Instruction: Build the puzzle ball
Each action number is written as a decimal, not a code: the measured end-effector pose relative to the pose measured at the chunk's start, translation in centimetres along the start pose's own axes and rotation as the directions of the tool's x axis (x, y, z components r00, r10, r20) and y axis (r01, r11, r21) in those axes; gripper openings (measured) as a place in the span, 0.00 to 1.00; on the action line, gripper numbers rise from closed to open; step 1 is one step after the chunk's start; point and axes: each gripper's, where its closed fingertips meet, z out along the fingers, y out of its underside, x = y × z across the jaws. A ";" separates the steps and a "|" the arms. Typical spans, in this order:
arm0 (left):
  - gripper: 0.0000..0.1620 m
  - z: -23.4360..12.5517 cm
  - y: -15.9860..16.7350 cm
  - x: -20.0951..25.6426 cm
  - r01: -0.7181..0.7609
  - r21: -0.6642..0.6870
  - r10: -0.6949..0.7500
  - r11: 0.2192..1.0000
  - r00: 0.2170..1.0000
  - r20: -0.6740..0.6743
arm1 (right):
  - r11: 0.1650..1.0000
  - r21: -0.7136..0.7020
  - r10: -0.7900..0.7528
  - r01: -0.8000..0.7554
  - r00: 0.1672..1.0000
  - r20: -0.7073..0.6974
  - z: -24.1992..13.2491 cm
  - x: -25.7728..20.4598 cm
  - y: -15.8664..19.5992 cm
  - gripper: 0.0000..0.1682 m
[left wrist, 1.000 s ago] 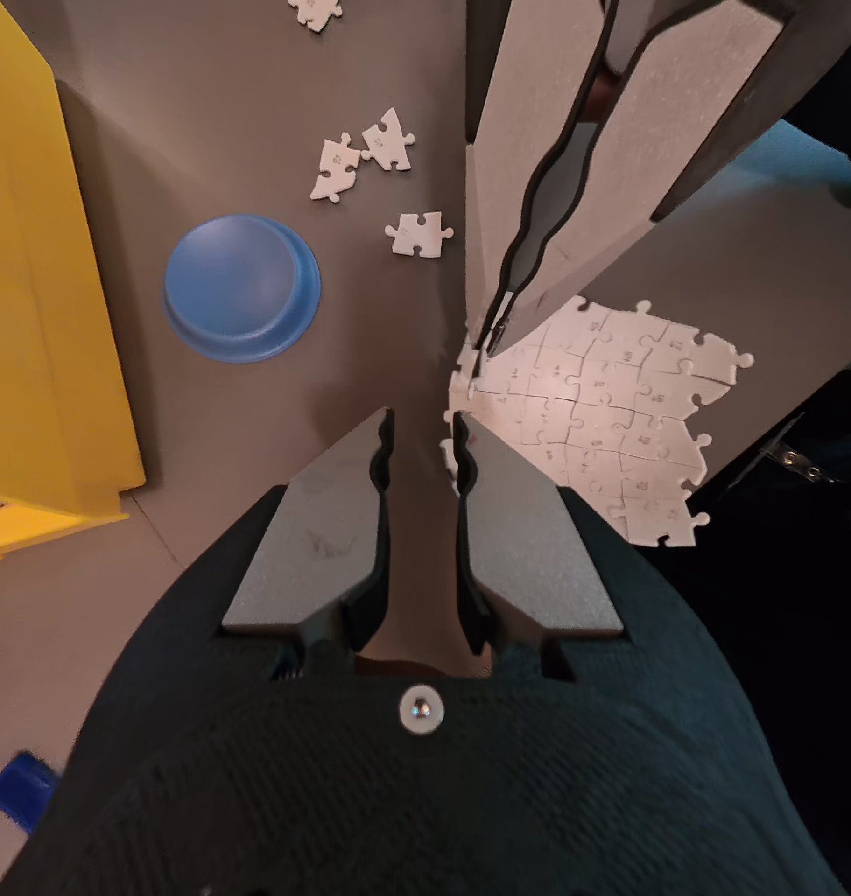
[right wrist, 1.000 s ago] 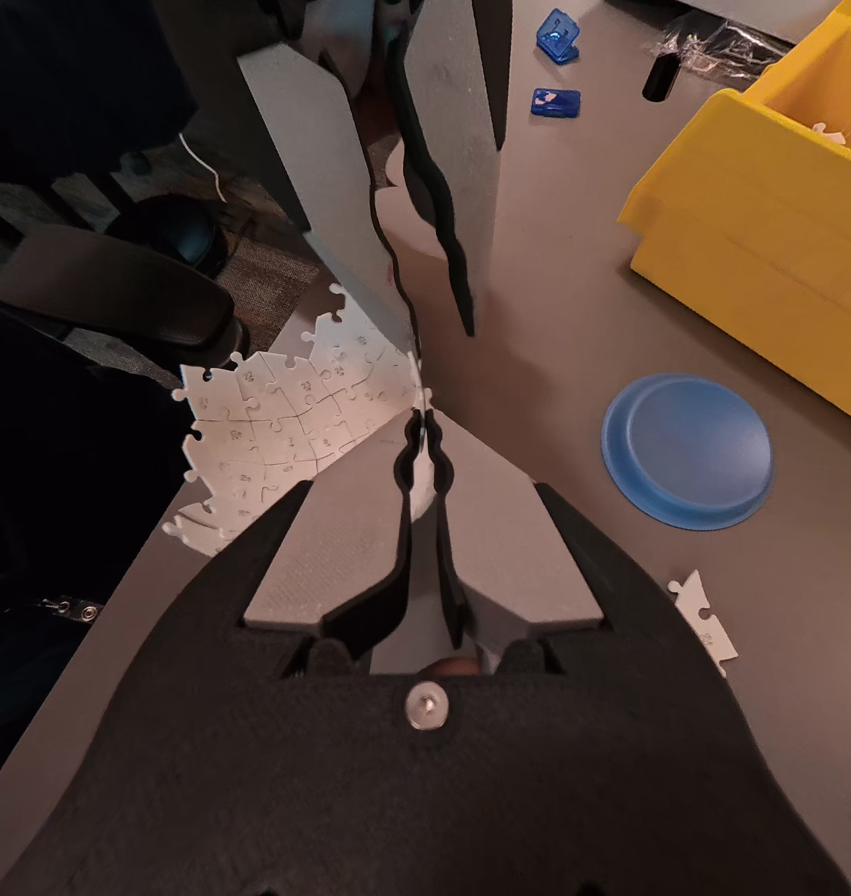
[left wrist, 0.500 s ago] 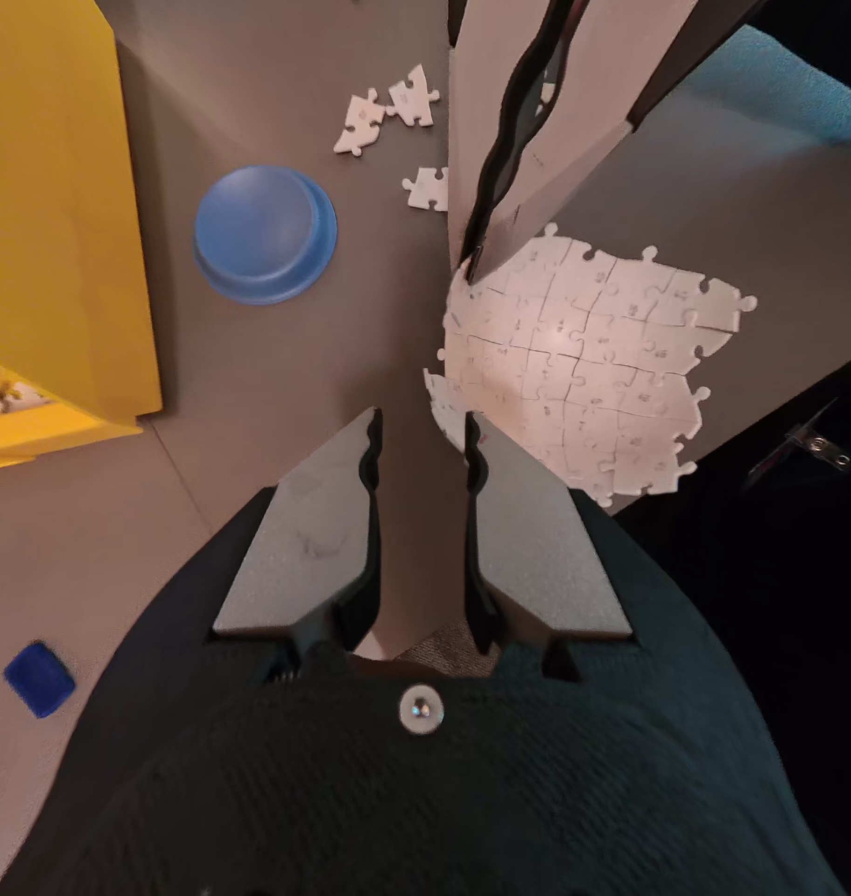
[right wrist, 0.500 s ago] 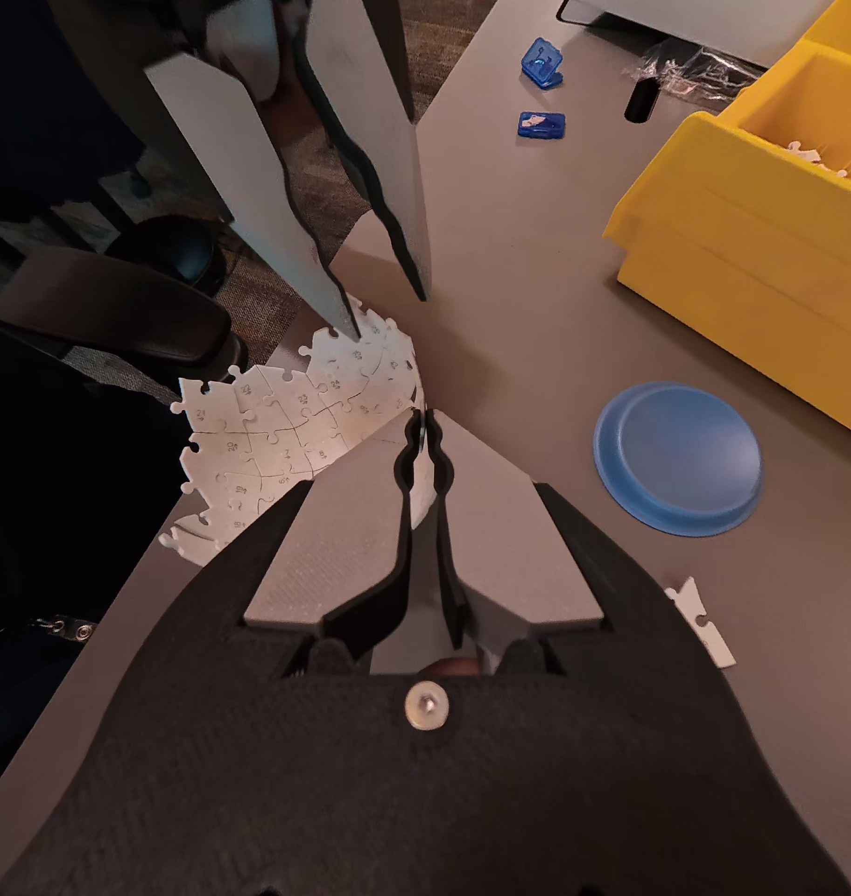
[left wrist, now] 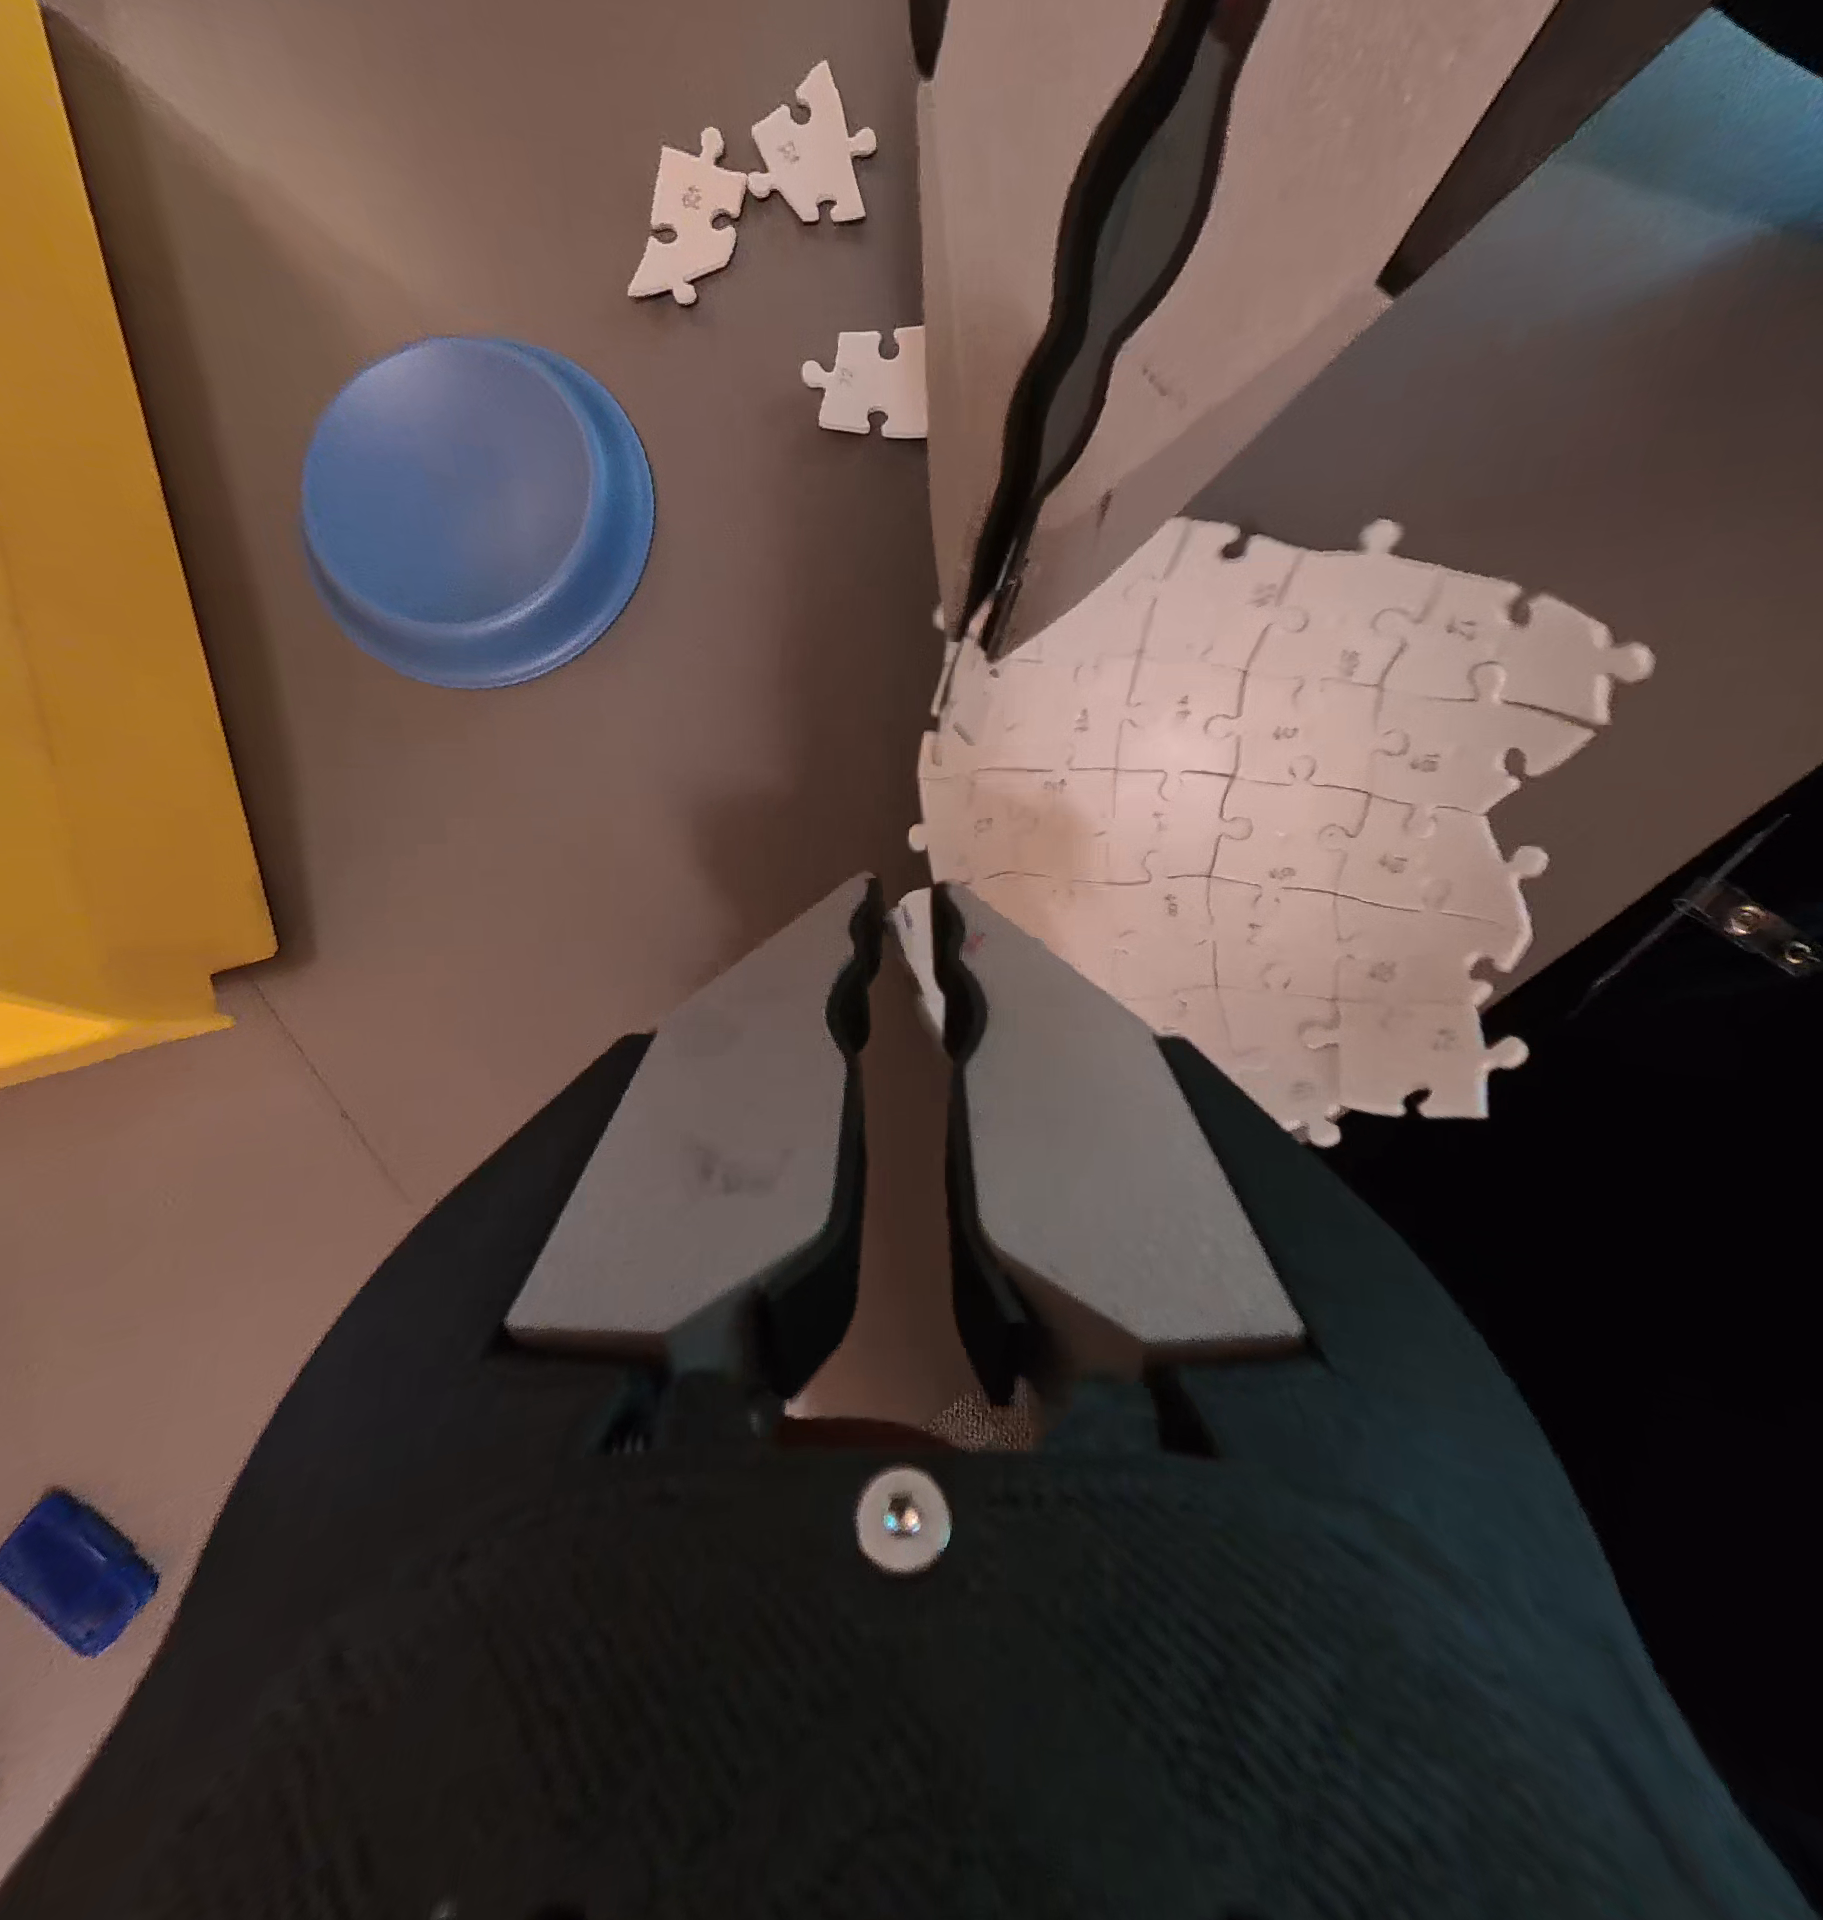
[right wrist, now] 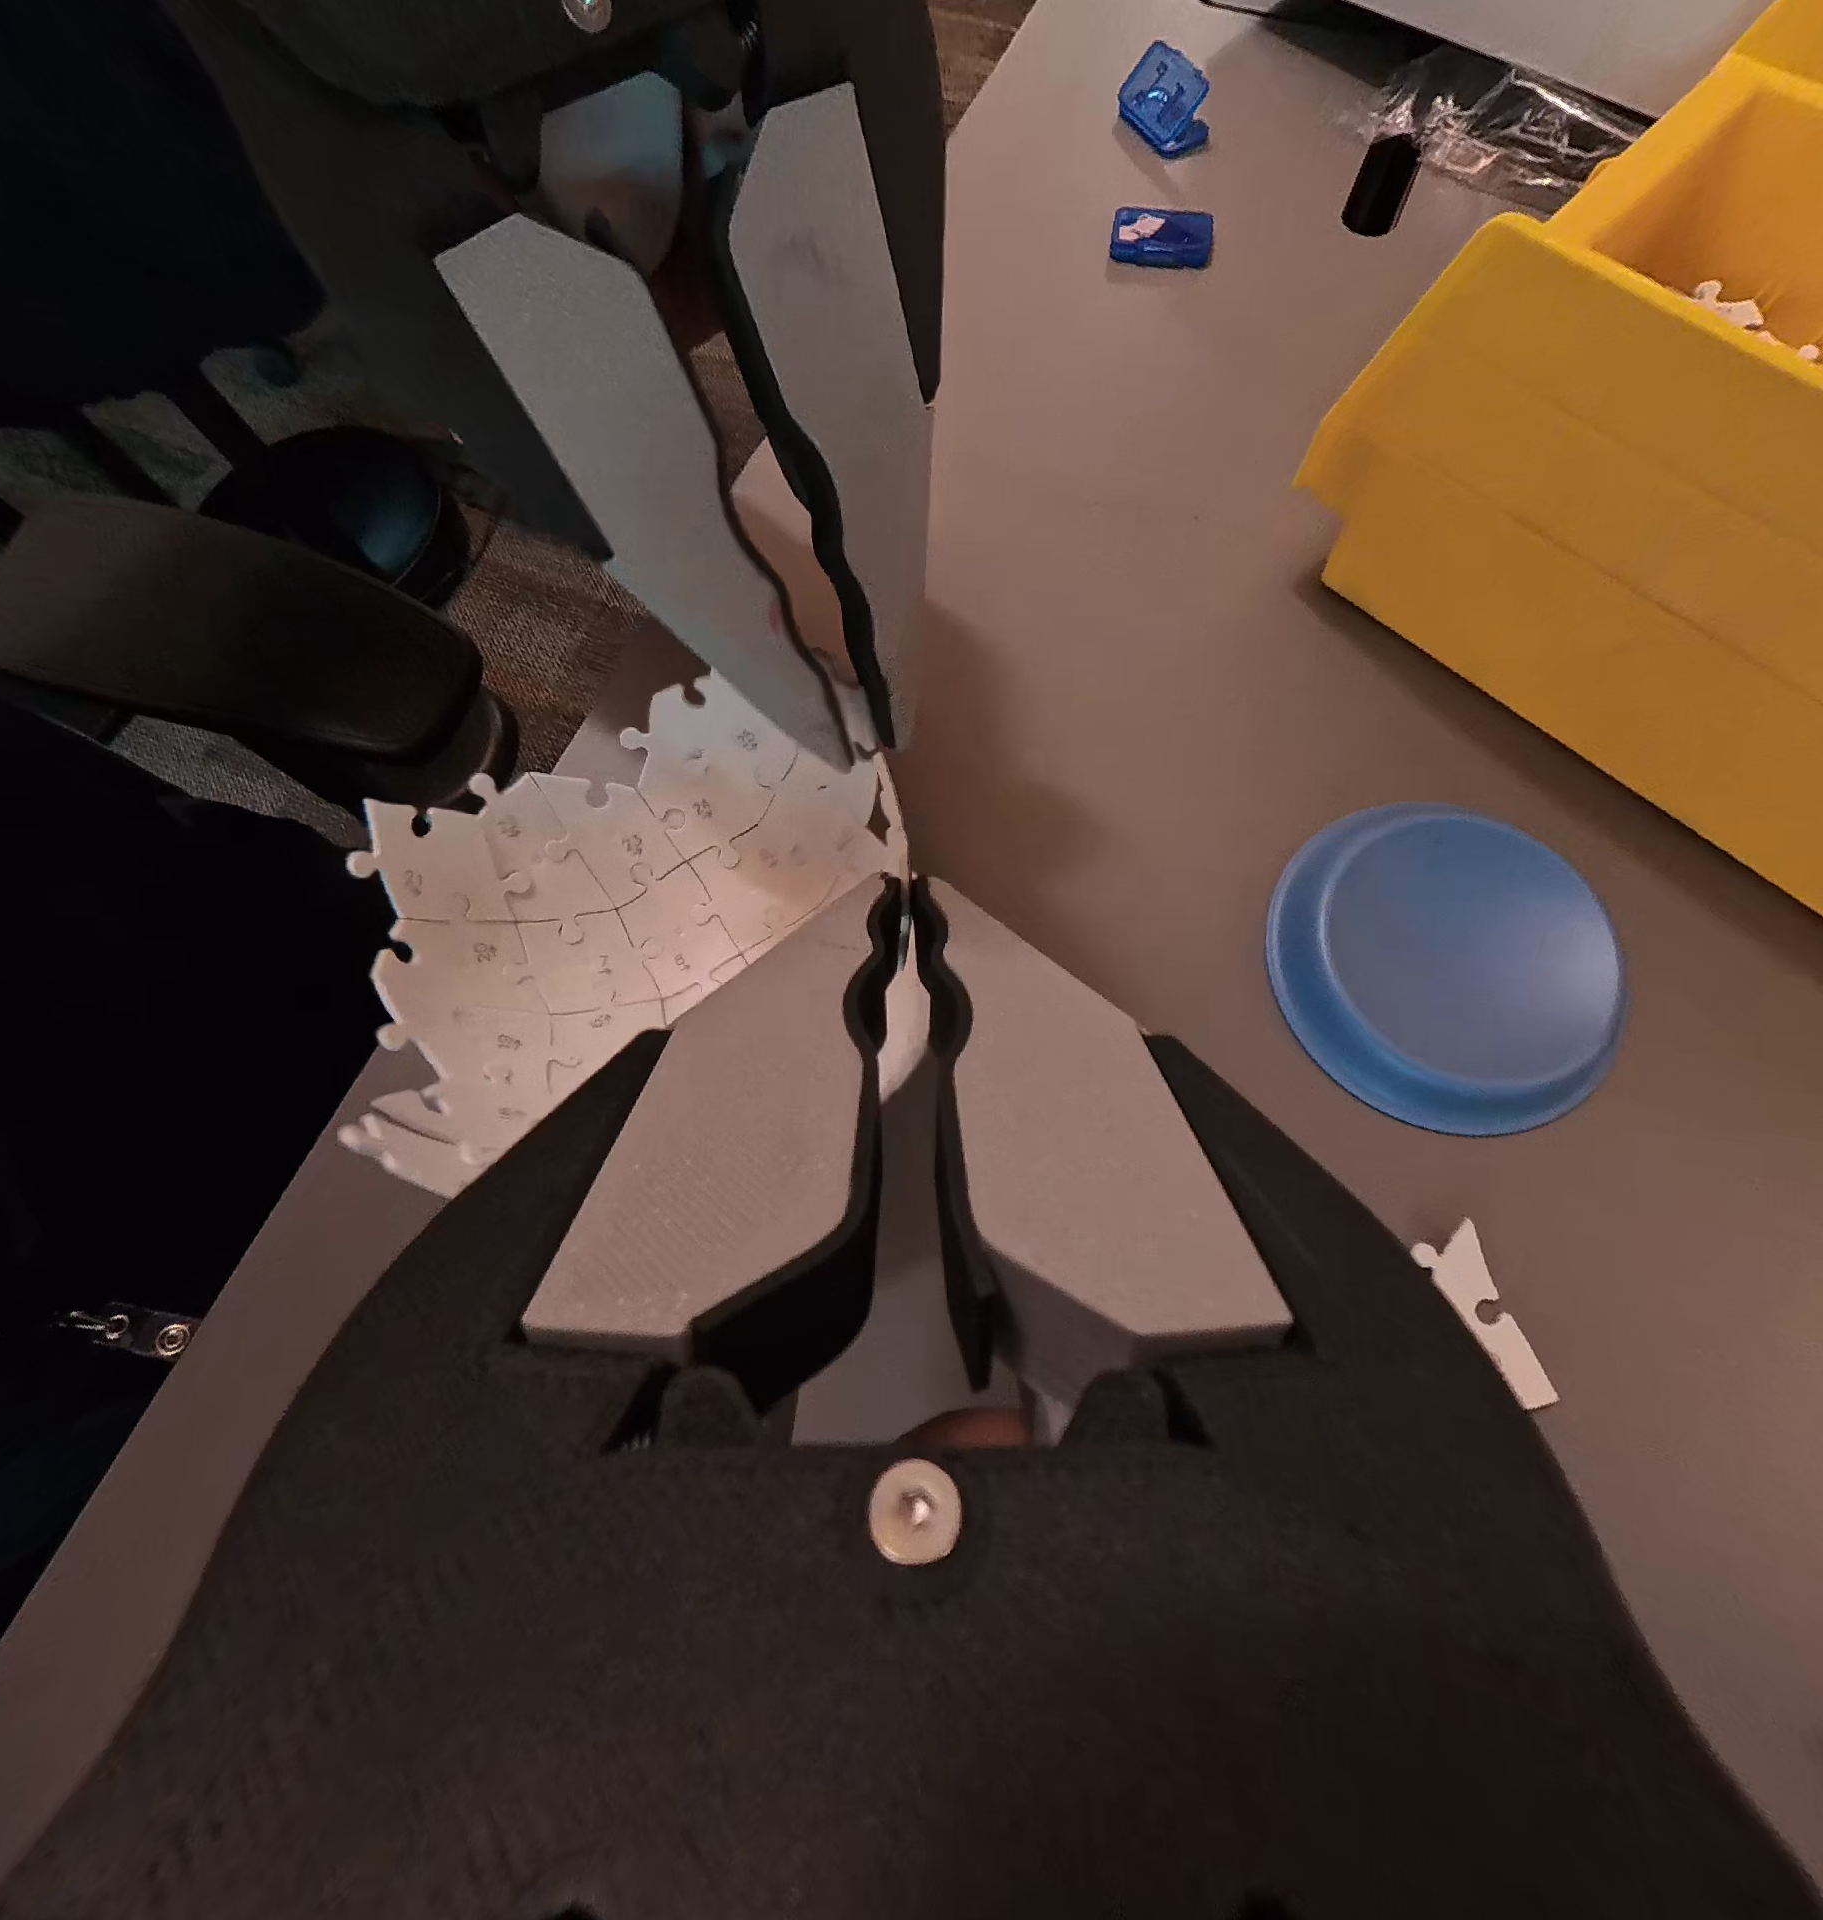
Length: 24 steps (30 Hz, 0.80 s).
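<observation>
A partly built white puzzle shell [left wrist: 1250,810], curved and made of several joined pieces, is held at the table's near edge; it also shows in the right wrist view [right wrist: 595,914]. My right gripper [right wrist: 902,894] is shut on the shell's rim; in the left wrist view [left wrist: 990,634] it comes in from the top. My left gripper [left wrist: 902,909] has its jaws nearly together around a white bit of the rim on the opposite side; in the right wrist view [right wrist: 867,743] it comes in from above. Three loose white pieces [left wrist: 694,223] [left wrist: 813,156] [left wrist: 871,384] lie on the table.
A blue round stand [left wrist: 471,509] [right wrist: 1447,966] sits on the grey table beside a yellow bin [left wrist: 76,623] [right wrist: 1613,468] holding more pieces. Blue clips [left wrist: 71,1569] [right wrist: 1161,237] lie farther off. Another loose piece [right wrist: 1489,1320] lies right of my right gripper. A dark chair [right wrist: 211,634] stands past the table edge.
My left gripper opened wider, moved back to the shell and closed its jaws around the rim. My right gripper stayed shut on the shell, which tilted a little.
</observation>
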 end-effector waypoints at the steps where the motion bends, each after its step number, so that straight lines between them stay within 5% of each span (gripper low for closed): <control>1: 0.01 0.0 0.0 -0.1 -0.005 -0.005 0.005 1.000 1.000 0.000 | 1.000 -0.006 -0.002 0.002 1.000 -0.002 0.0 0.0 0.1 0.00; 17: 0.08 0.8 -2.3 0.0 -0.060 -0.011 0.059 0.998 0.997 -0.050 | 1.000 -0.017 0.025 -0.024 0.999 0.026 -0.4 0.0 0.8 0.00; 24: 0.13 -1.6 -2.7 -0.6 -0.057 0.042 0.057 0.998 0.998 0.003 | 1.000 -0.018 0.018 -0.018 1.000 0.021 -0.7 -0.1 0.6 0.00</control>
